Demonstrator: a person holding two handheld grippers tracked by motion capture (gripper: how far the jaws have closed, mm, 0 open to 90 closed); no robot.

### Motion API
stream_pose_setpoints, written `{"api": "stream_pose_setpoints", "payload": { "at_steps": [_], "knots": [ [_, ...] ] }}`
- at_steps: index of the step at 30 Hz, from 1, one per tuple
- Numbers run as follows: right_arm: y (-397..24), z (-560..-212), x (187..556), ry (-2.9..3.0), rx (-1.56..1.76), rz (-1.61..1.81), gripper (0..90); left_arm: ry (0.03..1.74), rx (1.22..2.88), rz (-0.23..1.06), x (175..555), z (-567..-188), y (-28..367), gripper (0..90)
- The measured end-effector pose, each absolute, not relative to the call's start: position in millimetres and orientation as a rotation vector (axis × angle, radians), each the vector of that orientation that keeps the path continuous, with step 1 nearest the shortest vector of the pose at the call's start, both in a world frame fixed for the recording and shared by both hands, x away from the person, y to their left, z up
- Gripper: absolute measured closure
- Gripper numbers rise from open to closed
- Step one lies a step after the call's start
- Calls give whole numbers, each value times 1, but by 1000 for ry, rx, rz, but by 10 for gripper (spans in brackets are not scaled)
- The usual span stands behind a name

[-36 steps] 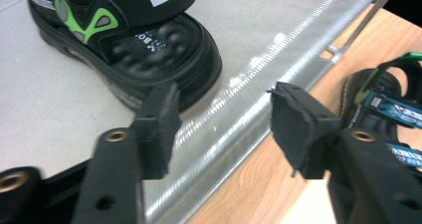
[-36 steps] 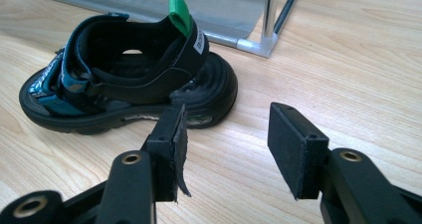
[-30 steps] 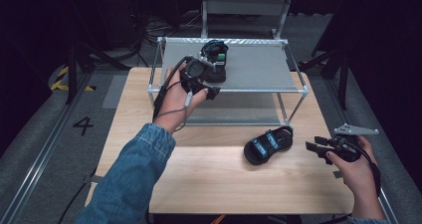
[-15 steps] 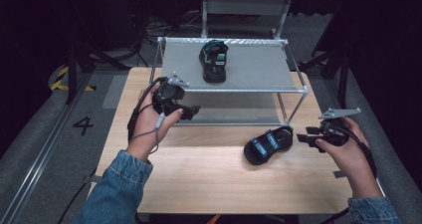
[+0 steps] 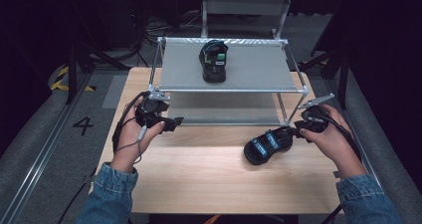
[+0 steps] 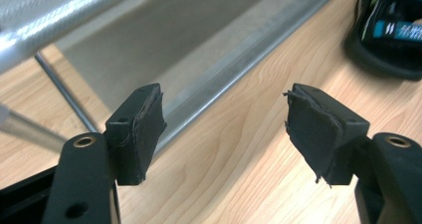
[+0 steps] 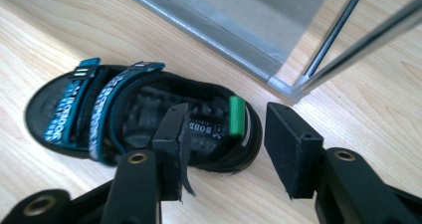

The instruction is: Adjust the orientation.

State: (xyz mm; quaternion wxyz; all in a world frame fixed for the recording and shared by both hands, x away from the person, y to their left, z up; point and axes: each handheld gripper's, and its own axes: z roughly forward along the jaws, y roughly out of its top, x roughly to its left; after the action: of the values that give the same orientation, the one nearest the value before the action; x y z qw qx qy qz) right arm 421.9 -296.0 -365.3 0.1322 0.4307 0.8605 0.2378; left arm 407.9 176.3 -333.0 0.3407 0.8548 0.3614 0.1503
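You're at a lab-style recording rig, your wooden table on grey carpet, dark surroundings, cables trailing on the far floor, yellow-black hazard tape far left, a "4" marked left.

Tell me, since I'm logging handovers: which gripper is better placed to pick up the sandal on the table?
Right. The right gripper sits open at the sandal, jaws straddling its heel. The left gripper is open too, but farther off near the rack.
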Motion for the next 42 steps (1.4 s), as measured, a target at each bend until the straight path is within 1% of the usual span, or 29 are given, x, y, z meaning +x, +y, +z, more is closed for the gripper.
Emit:
{"api": "stream_pose_setpoints", "payload": {
  "at_steps": [3,5,7,10,14,18,26,28,37,42],
  "knots": [
    [-289,-370,427,2500,1251,641,572,958,2232,382,410,-336,184,305],
    [-285,-374,430,2508,1250,596,616,968,2248,391,411,-338,188,304],
    [-282,-374,432,2504,1240,565,692,972,2240,383,411,-339,191,302],
    [-280,-371,434,2492,1230,503,845,978,2234,382,411,-340,195,304],
    [-276,-366,432,2502,1228,461,869,996,2244,398,413,-342,201,307],
    [-271,-355,421,2514,1225,456,873,994,2241,374,413,-344,200,307],
    [-264,-335,377,2536,1287,481,873,964,2245,351,415,-342,196,302],
    [-263,-334,367,2546,1277,485,873,963,2253,350,416,-343,194,290],
    [-259,-340,331,2641,1315,498,870,945,2263,334,421,-344,186,288],
    [-256,-347,320,2706,1339,526,866,939,2273,324,423,-347,183,288]
  ]
}}
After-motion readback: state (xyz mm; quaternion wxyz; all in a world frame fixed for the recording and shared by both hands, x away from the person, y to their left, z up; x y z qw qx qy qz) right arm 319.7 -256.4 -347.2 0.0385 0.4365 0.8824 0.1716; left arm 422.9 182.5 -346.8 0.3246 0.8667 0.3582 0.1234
